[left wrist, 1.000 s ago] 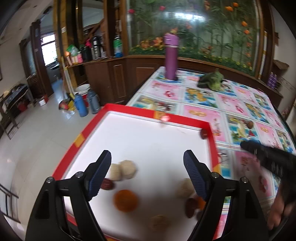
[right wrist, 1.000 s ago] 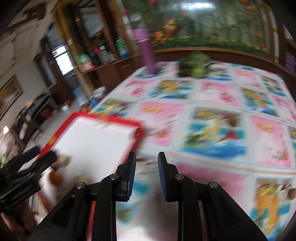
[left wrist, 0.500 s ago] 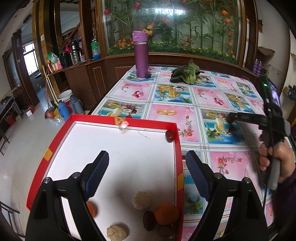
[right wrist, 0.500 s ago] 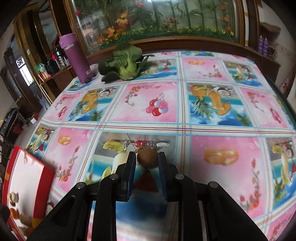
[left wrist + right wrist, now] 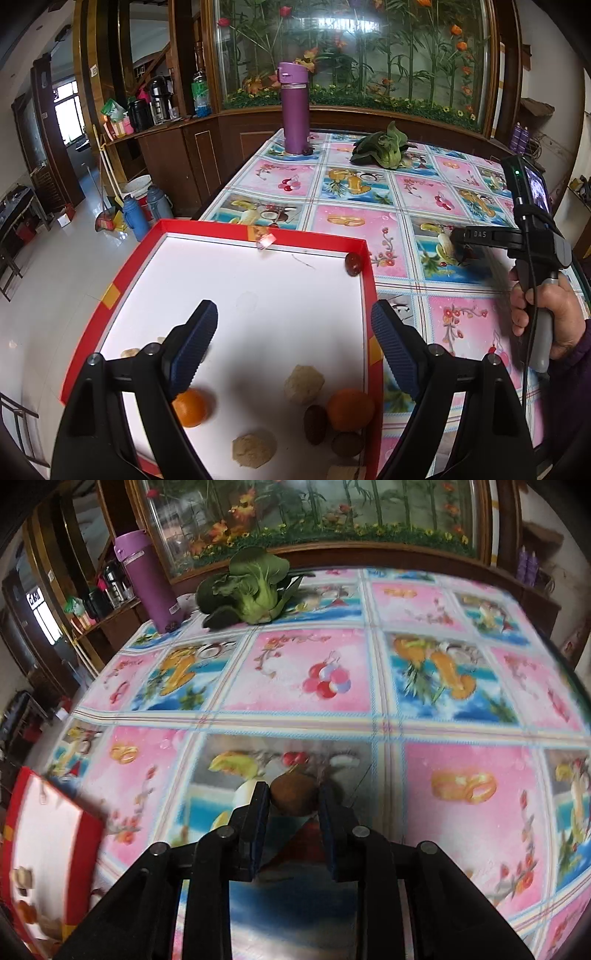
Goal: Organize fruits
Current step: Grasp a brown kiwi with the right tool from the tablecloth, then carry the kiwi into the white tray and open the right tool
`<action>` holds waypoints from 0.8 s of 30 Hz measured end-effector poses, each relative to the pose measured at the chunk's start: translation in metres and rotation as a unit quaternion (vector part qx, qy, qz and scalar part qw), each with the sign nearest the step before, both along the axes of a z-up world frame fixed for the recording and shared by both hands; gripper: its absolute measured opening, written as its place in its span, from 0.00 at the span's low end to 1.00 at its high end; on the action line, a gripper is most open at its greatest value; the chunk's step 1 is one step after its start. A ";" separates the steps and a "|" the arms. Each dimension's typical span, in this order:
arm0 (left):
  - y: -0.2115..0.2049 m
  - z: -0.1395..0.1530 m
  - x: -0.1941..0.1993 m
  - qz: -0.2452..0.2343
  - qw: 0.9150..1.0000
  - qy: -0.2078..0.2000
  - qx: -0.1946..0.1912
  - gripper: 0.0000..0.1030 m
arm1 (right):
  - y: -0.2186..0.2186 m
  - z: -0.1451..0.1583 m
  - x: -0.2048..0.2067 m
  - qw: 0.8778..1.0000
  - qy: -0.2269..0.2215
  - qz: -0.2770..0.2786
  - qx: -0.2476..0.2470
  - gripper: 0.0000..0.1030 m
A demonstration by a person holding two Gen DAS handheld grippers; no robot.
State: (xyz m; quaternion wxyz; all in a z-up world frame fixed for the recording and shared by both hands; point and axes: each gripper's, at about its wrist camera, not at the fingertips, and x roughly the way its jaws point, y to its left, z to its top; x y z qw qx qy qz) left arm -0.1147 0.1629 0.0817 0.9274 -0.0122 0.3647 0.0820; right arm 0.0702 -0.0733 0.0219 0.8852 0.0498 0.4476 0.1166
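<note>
A red tray [image 5: 255, 230] with a white floor lies at the table's near left corner. In it are two oranges [image 5: 349, 410], pale lumps [image 5: 303, 382], dark dates [image 5: 352, 263] and a brown round fruit [image 5: 347, 445]. My left gripper [image 5: 293, 332] hangs open above the tray with nothing between its fingers. A brown round fruit [image 5: 295, 794] rests on the tablecloth to the tray's right. My right gripper [image 5: 293, 797] is closed around it, a finger touching each side. The left wrist view shows the right gripper [image 5: 460, 240] low over the cloth, held by a hand [image 5: 543, 317].
A purple flask [image 5: 293, 110] and a green leafy vegetable [image 5: 251, 587] stand at the table's far end. The patterned tablecloth [image 5: 461, 797] spreads right of the tray. The table's left edge drops to the floor, where bottles and a bucket [image 5: 138, 188] stand.
My right gripper swung away from the tray, out over the tablecloth, and came forward around the brown fruit. My left gripper drew back and rose a little over the tray, staying open.
</note>
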 end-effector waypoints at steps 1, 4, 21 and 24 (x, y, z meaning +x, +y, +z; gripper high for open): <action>0.001 0.000 -0.002 0.001 1.000 -0.001 0.000 0.83 | 0.002 0.002 -0.006 1.000 0.003 0.007 0.018 0.24; 0.007 0.002 -0.007 0.007 1.000 -0.005 -0.003 0.83 | 0.018 0.014 -0.030 0.998 -0.004 0.038 0.041 0.24; 0.057 0.000 -0.043 0.082 0.997 -0.013 -0.008 0.83 | 0.159 0.029 -0.159 0.968 -0.067 0.241 0.012 0.25; 0.066 -0.001 -0.047 0.093 0.995 -0.013 -0.016 0.83 | 0.162 0.025 -0.169 0.966 -0.062 0.251 0.005 0.25</action>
